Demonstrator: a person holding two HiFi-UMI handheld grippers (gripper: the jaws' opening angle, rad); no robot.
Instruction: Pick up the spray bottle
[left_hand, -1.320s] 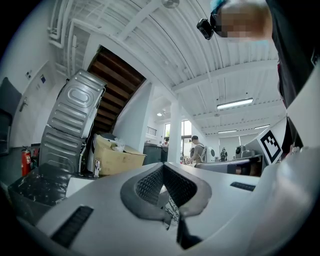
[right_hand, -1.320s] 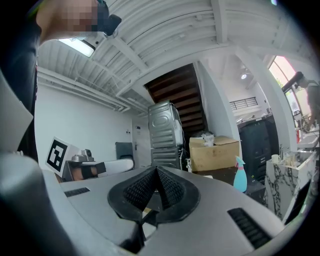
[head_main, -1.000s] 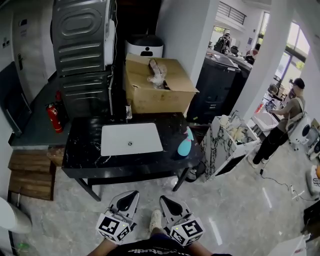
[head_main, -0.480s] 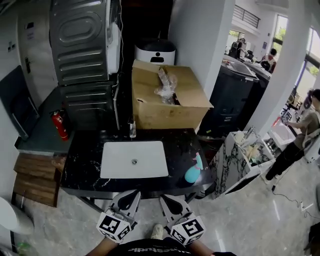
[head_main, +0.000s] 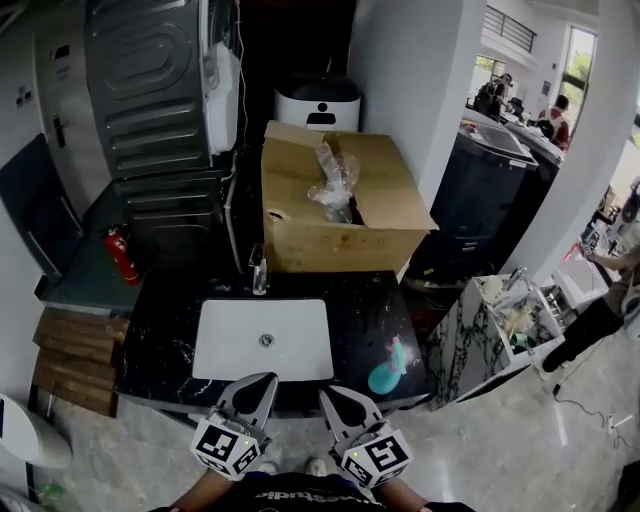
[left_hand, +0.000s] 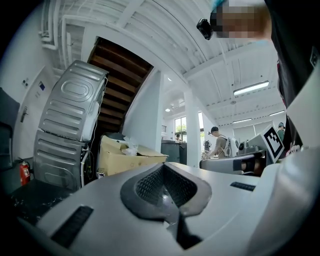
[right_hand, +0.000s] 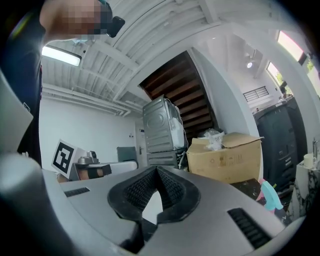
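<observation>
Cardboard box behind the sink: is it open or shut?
Open. The top flaps of the cardboard box are spread apart, and crumpled clear plastic sticks up out of the opening.

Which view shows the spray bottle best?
Head view: the whole teal spray bottle sits on the black counter, right of the sink. Right gripper view catches only part of it at its right edge; left gripper view shows none.
</observation>
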